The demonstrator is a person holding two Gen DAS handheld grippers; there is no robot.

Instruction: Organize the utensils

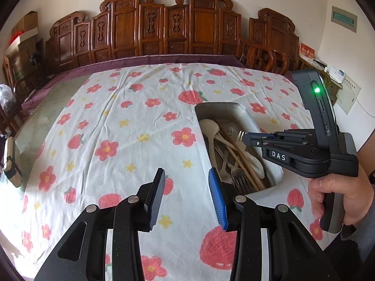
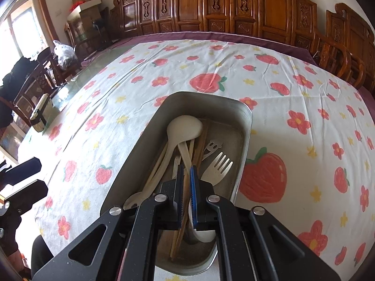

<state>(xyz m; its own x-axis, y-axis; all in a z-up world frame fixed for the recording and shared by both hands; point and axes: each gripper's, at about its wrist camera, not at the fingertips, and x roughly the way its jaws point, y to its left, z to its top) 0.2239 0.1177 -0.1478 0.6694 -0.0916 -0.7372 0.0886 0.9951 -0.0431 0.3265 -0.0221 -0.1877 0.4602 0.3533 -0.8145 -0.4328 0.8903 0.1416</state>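
A metal tray [image 2: 211, 94] lies on the flowered cloth [image 1: 129, 128] and holds a big cream spoon [image 2: 185, 126], wooden chopsticks [image 2: 199, 145], a metal fork [image 2: 218, 166] and a smiley-face utensil [image 2: 212, 146]. My right gripper [image 2: 186, 167] hangs shut over the tray's middle. A cream handle runs into the slit between its pads, and I cannot tell if they pinch it. In the left wrist view the right gripper [image 1: 245, 138] points down into the tray [image 1: 220, 105]. My left gripper [image 1: 186, 171] is open and empty over bare cloth, left of the tray.
A person's hand [image 1: 332, 194] holds the right gripper's handle. A small box [image 2: 41, 112] stands at the table's left edge. Carved wooden chairs [image 1: 164, 28] line the far side. My left gripper [image 2: 43, 175] shows at the left edge of the right wrist view.
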